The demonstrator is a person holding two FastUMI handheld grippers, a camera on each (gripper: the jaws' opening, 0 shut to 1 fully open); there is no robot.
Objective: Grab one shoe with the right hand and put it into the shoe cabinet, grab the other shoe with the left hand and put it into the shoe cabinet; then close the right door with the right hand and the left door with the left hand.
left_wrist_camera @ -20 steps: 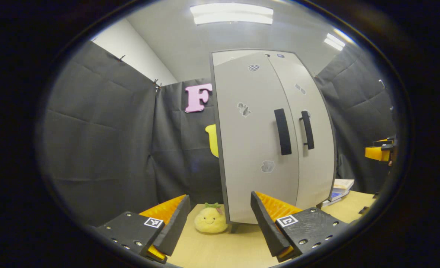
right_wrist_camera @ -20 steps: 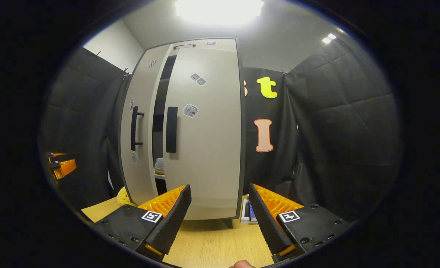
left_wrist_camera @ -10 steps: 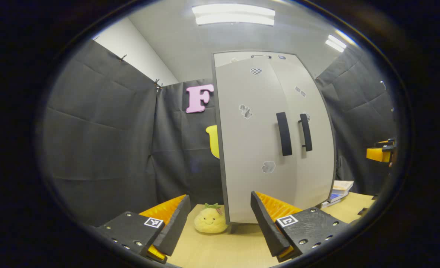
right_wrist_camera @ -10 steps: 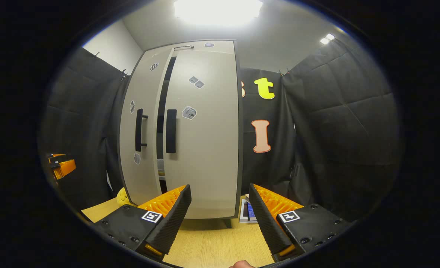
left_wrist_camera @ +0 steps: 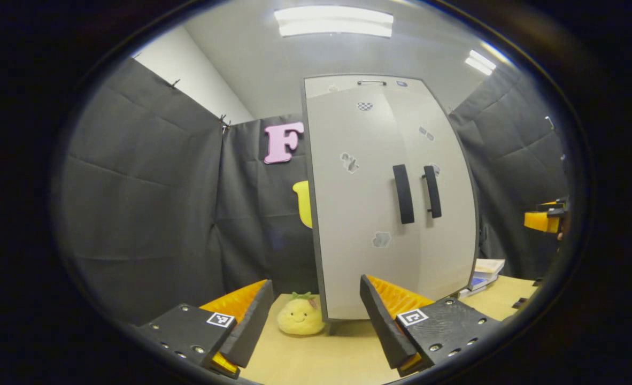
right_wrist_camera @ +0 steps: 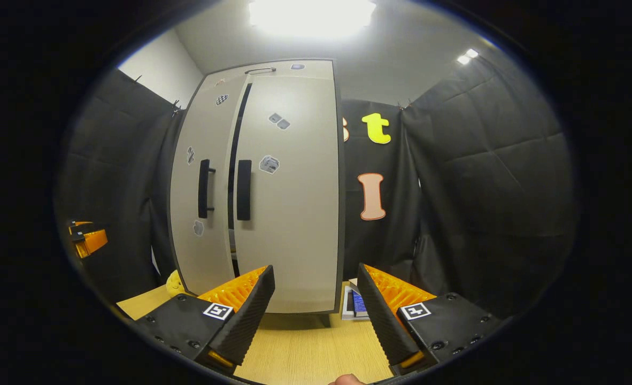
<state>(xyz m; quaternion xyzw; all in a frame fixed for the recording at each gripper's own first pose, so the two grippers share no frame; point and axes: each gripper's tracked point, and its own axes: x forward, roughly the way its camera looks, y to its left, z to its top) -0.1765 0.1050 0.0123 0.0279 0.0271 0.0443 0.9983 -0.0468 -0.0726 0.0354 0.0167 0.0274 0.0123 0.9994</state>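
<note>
A: On the surface, going left to right, what does the left tool have?
B: Nothing; it gapes wide, well back from the shoe cabinet, and so does the right tool. Judging by that, both are backed off to clear the doors.
A: And the shoes?
B: Hidden, presumably inside. The left door is nearly shut; a dark slit remains beside the right door.
A: Anything in the way?
B: A plush toy and books flank the cabinet, clear of both doors.

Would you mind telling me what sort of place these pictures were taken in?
Probably a staged recording booth, not a home: black cloth walls surround a wooden table, with a pale two-door shoe cabinet standing on it.
</note>
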